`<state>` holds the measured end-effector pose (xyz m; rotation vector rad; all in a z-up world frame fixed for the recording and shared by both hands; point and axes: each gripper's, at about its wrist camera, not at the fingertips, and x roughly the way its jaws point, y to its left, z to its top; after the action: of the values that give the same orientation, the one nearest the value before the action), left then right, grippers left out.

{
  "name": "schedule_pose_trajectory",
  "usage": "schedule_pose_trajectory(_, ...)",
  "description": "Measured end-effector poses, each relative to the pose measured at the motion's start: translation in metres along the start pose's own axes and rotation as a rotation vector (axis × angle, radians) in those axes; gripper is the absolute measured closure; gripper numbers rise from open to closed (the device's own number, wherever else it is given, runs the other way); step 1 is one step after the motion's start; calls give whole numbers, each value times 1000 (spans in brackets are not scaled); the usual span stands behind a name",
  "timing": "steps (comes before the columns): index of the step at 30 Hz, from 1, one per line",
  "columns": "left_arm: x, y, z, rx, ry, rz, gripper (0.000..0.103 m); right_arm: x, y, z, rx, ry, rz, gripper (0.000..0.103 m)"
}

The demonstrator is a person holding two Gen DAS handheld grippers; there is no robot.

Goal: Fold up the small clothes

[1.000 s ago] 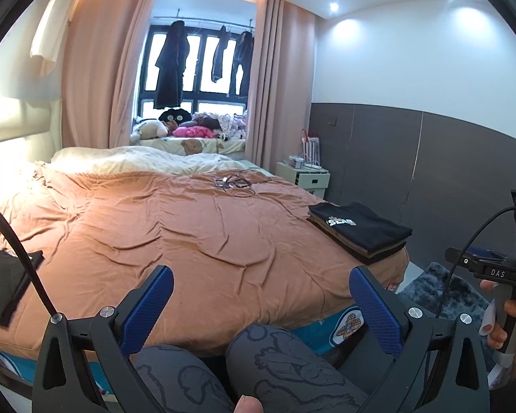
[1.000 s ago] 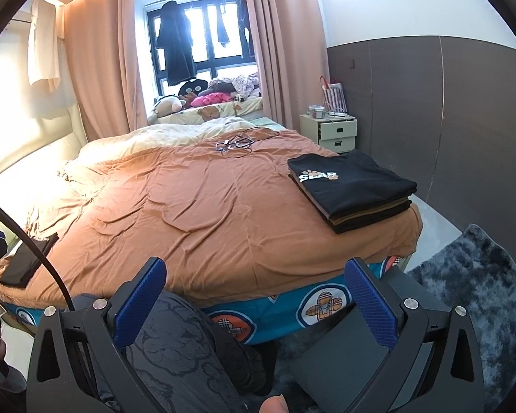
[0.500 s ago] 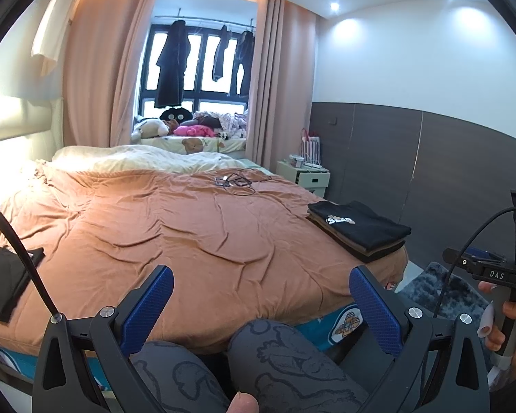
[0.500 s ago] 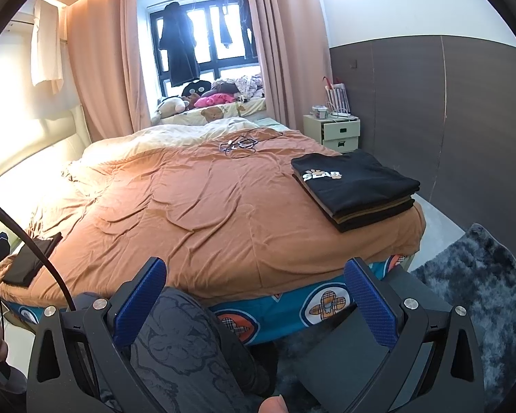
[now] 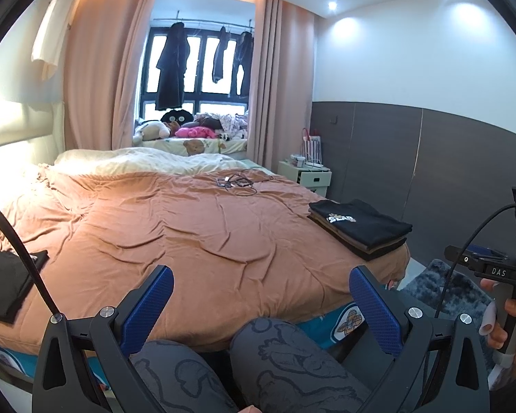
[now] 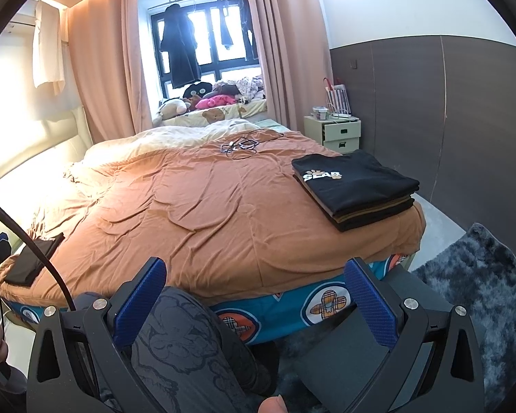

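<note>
Starting from the left of the bed (image 5: 206, 241), a dark folded piece (image 5: 7, 282) lies at its near left corner. The left hand-held gripper (image 5: 258, 304) hangs over the person's knees at the bed's foot, blue fingers spread wide with nothing between them. The right hand-held gripper (image 6: 256, 296) is likewise wide apart and empty. On the bed's near right corner sits a stack of folded clothes (image 6: 356, 186), black shirt on top. No unfolded garment lies on the bed's middle, so the work seems between items; the next move likely calls for fetching another garment and spreading it flat there.
</note>
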<state>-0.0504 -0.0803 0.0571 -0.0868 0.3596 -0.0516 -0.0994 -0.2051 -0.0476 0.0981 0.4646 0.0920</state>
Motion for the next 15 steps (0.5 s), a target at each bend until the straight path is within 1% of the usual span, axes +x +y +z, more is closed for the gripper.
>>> schedule_pose_trajectory(15, -3, 2, -2, -3, 0, 1, 0, -4, 1, -3, 0, -5, 2, 0)
